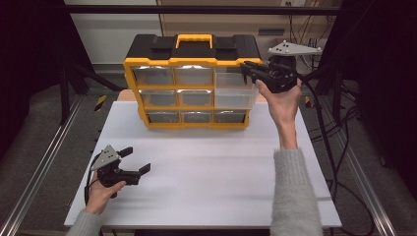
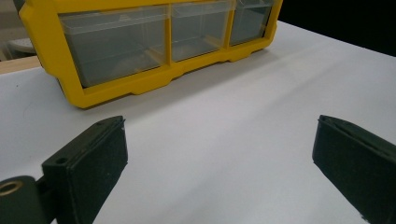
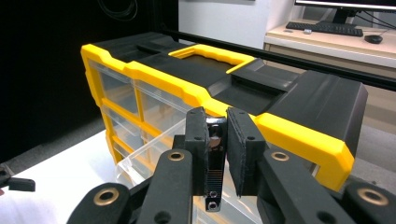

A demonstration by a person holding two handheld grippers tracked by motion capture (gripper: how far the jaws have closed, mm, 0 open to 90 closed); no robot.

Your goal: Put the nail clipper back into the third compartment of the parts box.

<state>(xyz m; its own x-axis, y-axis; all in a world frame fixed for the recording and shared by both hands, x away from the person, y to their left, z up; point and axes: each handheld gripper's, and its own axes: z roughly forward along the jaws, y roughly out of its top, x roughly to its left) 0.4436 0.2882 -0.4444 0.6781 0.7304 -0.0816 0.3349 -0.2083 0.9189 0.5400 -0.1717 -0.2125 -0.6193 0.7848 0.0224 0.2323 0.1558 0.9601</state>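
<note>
A yellow and black drawer organizer point(image 1: 189, 54) stands at the back of the white table point(image 1: 206, 172). In its right column a clear drawer point(image 1: 237, 98) is pulled out. My right gripper point(image 1: 247, 70) hovers at the organizer's top right corner, above that drawer point(image 3: 149, 156). Here the right gripper point(image 3: 217, 119) is shut on a small silver and black metal piece point(image 3: 215, 158), held upright between the pads. My left gripper point(image 1: 136, 160) rests low over the table's front left, open and empty. In its own view the left gripper point(image 2: 219, 154) faces the organizer's bottom row point(image 2: 121, 46).
Metal rails point(image 1: 44, 162) run along both sides of the table, and cables point(image 1: 339, 132) trail on the floor at the right. A desk with a keyboard point(image 3: 327, 28) stands behind the organizer. Bare tabletop lies between the two hands.
</note>
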